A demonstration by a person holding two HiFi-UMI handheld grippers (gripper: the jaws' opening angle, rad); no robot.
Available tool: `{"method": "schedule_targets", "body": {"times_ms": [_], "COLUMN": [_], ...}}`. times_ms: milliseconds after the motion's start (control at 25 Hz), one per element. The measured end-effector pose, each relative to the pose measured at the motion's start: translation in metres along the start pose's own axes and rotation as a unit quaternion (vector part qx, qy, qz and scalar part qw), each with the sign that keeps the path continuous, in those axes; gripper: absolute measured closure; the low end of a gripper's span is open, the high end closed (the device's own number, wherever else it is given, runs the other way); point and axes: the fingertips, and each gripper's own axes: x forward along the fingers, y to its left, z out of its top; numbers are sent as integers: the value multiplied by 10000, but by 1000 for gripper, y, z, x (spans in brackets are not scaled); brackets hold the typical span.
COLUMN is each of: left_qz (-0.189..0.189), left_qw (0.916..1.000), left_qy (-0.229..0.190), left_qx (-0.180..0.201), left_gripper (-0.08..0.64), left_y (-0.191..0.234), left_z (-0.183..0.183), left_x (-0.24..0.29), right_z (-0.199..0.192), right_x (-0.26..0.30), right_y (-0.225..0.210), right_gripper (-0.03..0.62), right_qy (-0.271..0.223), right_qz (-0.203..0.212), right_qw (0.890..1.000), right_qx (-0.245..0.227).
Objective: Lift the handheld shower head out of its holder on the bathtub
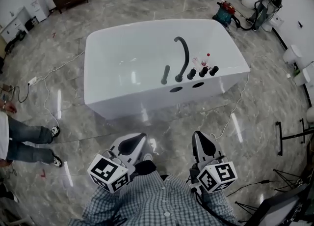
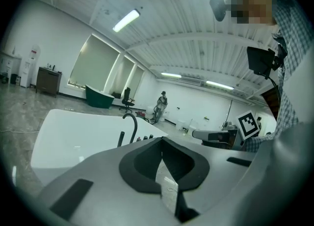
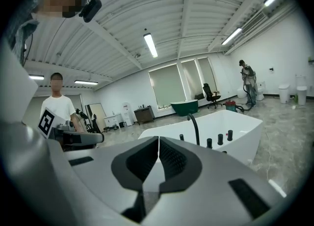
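L claw (image 1: 143, 135) closed, empty | R claw (image 1: 197, 133) closed, empty | floor cable (image 1: 238, 103) before tub (image 1: 147, 95)

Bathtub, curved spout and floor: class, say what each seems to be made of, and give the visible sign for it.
Bathtub: probably glossy white acrylic or enamel; its smooth, seamless walls carry bright highlights.
Curved spout: likely metal with a dark matte coating; it is a thin, rigid arc with no shine.
Floor: polished stone or stone-look tile; it shows grey veining and mirrored ceiling lights.
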Motion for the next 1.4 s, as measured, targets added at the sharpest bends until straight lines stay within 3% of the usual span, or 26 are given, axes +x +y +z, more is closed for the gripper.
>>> {"method": "schedule_targets", "body": {"times_ms": [240,600,880,1400], "left_qz": [-136,58,368,806], "left_qw": [9999,9998,9991,9959], "left_qy": [34,66,-3,-246], "left_qx": [-27,-174,-218,-340], "left_gripper": [554,554,554,554], "left_y": [44,88,124,172], "left_z": [18,26,42,96], "left_x": [6,16,45,154], "right_z": [9,15,30,73], "right_x": [42,90,150,251], "right_y": [12,6,-13,-90], "right_gripper": [574,574,574,574], "right_qy": [80,240,278,497], "right_qz": [-157,-103,191,849], "right_qw": [9998,9997,9994,9948], "right_qx": [1,8,-30,-258]}}
